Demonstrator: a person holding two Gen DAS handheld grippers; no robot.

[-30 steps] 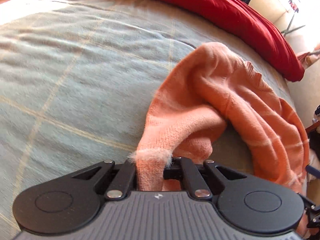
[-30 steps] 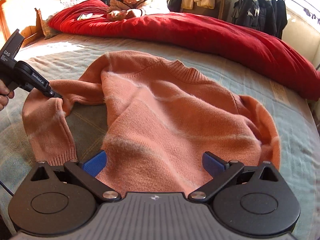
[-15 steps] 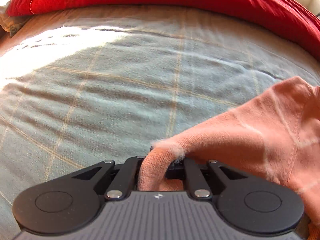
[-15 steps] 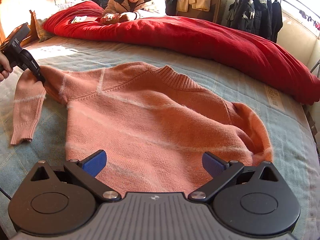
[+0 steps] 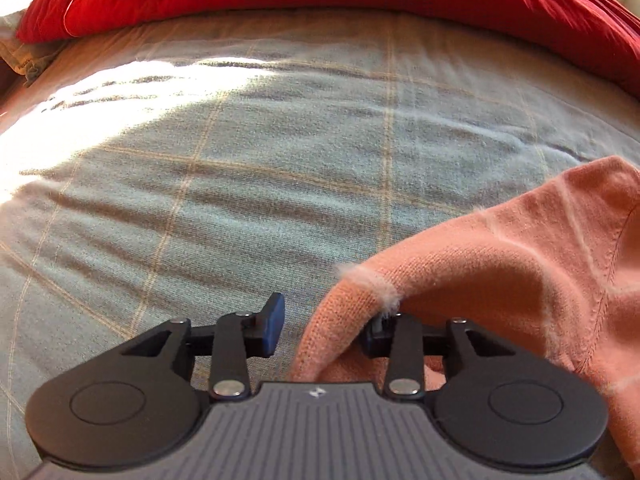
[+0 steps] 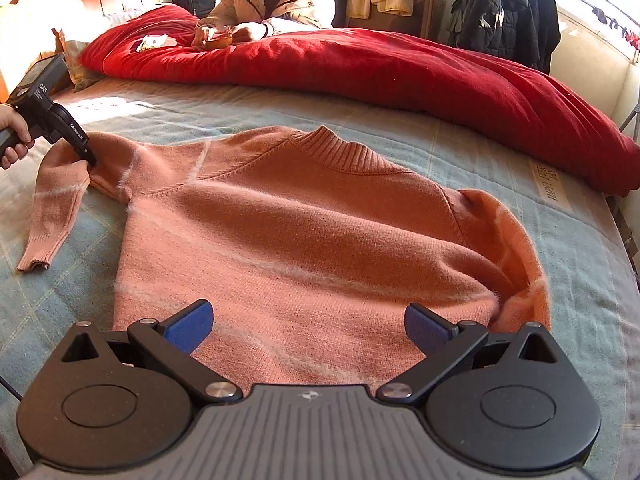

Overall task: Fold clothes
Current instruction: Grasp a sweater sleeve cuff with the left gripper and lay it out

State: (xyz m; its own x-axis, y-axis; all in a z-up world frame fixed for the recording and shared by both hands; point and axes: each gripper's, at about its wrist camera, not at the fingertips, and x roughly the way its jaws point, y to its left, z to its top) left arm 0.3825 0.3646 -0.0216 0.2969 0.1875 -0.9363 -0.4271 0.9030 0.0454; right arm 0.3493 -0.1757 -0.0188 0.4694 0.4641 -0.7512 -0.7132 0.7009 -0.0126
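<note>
Left tool (image 5: 326,332) just parted, sweater (image 6: 304,236) sleeve draped on one finger, ungripped. Right tool (image 6: 306,326) wide open, empty, above sweater hem.

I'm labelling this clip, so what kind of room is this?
Most likely a bedroom: a wide bed with a red quilt, and coats hanging at the back.
</note>
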